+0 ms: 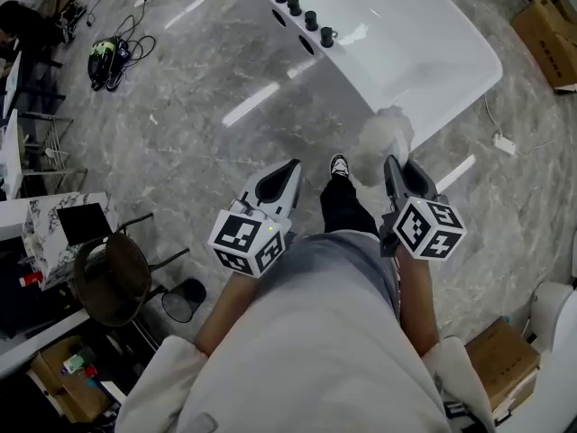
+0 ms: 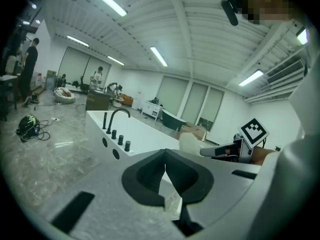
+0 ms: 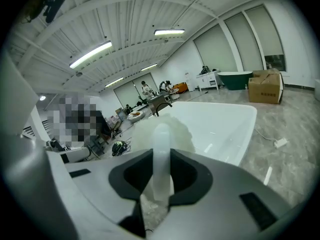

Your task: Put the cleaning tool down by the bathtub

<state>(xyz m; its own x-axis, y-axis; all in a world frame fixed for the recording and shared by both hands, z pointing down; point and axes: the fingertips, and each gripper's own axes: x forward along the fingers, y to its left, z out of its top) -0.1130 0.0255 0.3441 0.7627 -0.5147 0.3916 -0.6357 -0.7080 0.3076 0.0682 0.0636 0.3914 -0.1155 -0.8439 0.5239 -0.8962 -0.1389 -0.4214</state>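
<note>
Right gripper (image 3: 160,180) clamped on duster (image 3: 161,146) by stiff plastic handle; fluffy head light, soft. Left gripper (image 2: 165,165) closed, empty.

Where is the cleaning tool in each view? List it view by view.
Head view: cleaning tool, centre-right, ahead of the right gripper.
Left gripper view: right of centre.
Right gripper view: centre, clamped between the jaws.
Shared landmark: the white bathtub.
</note>
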